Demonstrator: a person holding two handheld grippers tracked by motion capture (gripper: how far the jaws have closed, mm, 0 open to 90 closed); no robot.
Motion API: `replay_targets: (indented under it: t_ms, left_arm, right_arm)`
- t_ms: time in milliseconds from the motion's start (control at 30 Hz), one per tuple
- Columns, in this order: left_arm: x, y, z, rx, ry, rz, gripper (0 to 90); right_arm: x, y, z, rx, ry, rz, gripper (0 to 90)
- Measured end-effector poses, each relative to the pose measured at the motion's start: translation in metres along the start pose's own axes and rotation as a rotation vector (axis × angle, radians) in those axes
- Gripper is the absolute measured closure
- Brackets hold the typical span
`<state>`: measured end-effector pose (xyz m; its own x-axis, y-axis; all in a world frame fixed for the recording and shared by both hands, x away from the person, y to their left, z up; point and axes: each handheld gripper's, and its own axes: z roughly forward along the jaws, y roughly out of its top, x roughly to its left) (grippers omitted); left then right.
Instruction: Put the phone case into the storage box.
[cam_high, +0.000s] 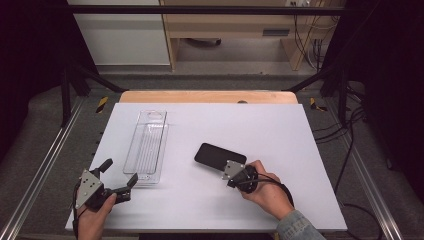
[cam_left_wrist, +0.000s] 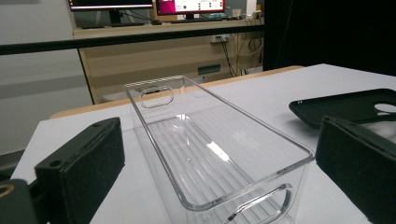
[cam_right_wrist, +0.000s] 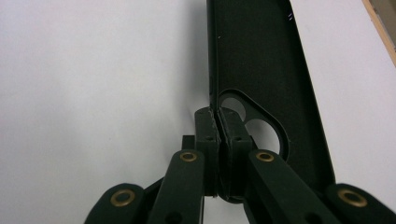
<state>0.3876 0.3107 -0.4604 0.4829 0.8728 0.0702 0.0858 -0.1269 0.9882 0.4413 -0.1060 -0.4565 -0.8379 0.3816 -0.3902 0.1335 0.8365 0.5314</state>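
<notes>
Phone case (cam_high: 219, 155) beside clear bin (cam_high: 146, 145) on white table (cam_high: 280, 130)

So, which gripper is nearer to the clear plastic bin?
Left. The left gripper is open at the near end of the clear plastic bin; the right gripper is farther right, shut on the black phone case.

I find no readable text, label, brand or number anywhere. The monitors (cam_left_wrist: 149, 5) at the back in my left gripper view show coloured screens, too small and blurred to read.
</notes>
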Motion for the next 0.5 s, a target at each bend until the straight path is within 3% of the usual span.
replay_targets:
  t_ms: [333,500]
  left_arm:
    - [-0.002,0.001,0.0,0.004,-0.004,0.011,0.8]
    - [-0.002,0.001,0.0,0.003,-0.007,0.012,0.8]
  right_arm:
    - [0.003,-0.006,-0.006,-0.001,-0.035,-0.028,87.4]
    - [0.005,-0.004,-0.012,0.006,-0.061,-0.073,87.4]
